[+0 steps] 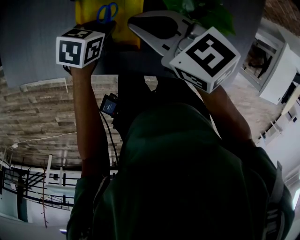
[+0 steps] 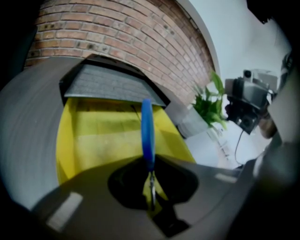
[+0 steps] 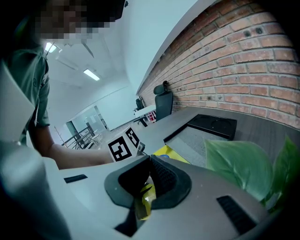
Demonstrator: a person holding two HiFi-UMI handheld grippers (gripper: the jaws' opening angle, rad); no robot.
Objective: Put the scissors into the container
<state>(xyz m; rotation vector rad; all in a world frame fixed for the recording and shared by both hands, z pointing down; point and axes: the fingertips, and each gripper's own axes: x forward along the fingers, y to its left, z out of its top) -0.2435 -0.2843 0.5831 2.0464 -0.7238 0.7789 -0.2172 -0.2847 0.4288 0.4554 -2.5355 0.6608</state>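
Note:
Blue-handled scissors [image 1: 107, 11] are held by their metal blades in my left gripper [image 1: 104, 24], which is shut on them. In the left gripper view the scissors [image 2: 147, 136] stand edge-on, handle pointing out from the left gripper [image 2: 151, 164] above the open yellow container [image 2: 93, 140]. The yellow container [image 1: 129, 23] sits at the far side of the grey table. My right gripper [image 1: 134, 21] hovers just right of the container with its white jaws together and nothing between them. Past the right gripper [image 3: 151, 158] a corner of the container [image 3: 172, 153] shows.
A dark tray with a grey mat [image 2: 112, 84] lies behind the container against the brick wall [image 2: 131, 33]. A green plant [image 1: 206, 11] stands to the right, its leaves [image 3: 243, 164] close to my right gripper. The person's body fills the lower head view.

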